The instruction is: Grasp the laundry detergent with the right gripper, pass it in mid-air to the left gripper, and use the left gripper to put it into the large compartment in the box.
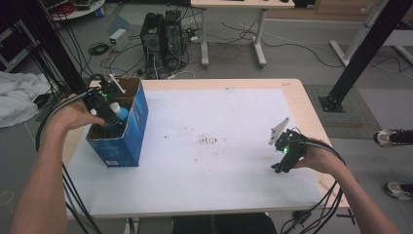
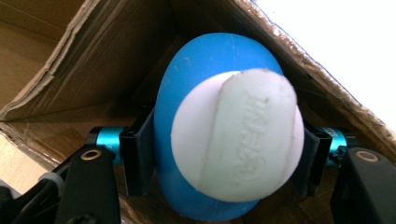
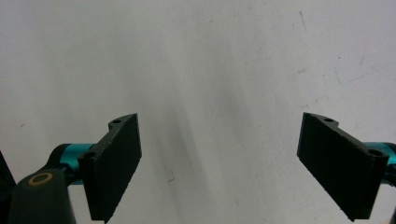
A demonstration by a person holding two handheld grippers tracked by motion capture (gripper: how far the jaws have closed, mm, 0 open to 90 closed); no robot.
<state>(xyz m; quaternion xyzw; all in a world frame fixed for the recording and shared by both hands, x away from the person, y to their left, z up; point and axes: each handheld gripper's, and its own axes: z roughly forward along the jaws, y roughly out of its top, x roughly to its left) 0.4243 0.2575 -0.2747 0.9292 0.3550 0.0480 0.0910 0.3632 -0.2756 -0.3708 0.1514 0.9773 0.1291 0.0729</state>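
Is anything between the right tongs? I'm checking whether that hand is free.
No: the right tongs stand wide open over the bare white table cover, with nothing between their black jaws.

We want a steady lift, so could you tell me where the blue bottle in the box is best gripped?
Grip the blue bottle across its body just below the white cap, coming from above through the box's open top; it stands cap up, and the left gripper brackets it so.

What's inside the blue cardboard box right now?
The left gripper holds a blue bottle with a white cap inside the box. The bottle and gripper hide the box floor.
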